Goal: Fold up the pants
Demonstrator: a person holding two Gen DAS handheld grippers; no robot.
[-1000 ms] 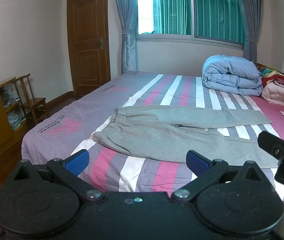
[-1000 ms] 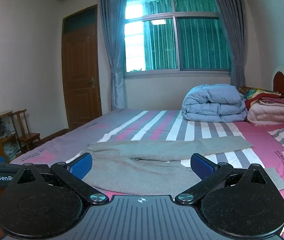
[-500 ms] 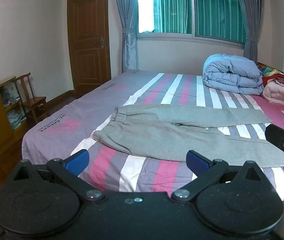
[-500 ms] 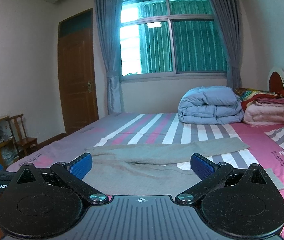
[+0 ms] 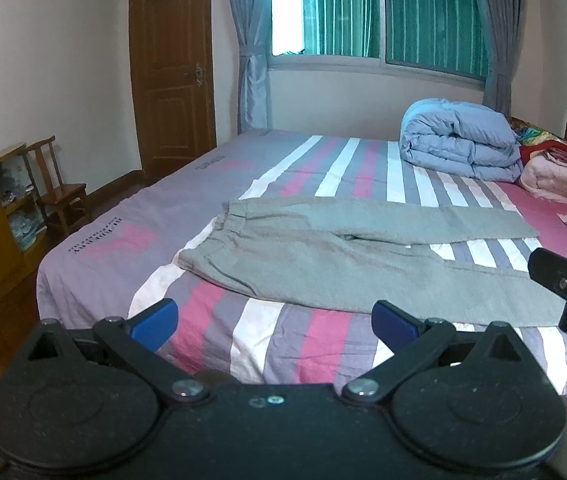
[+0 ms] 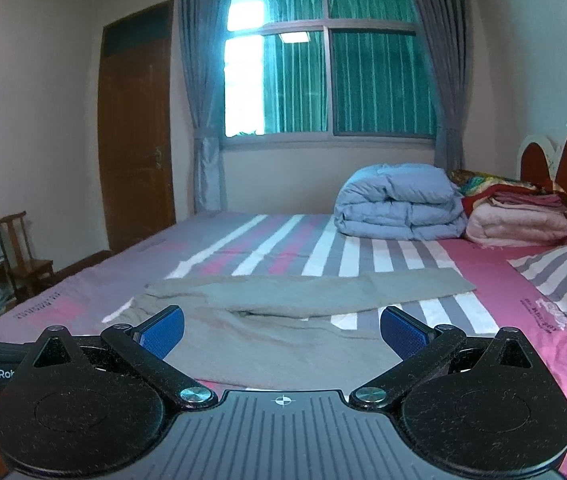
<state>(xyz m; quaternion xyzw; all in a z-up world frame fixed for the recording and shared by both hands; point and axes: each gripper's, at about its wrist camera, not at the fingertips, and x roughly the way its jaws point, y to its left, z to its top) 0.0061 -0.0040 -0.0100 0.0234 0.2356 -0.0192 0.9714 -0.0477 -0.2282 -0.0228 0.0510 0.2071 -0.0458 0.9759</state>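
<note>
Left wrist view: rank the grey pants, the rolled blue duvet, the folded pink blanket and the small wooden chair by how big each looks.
1. Grey pants, widest by far, though nearest the camera.
2. Rolled blue duvet.
3. Folded pink blanket and small wooden chair: look alike; the blanket is cut off at the edge, so unranked.
</note>
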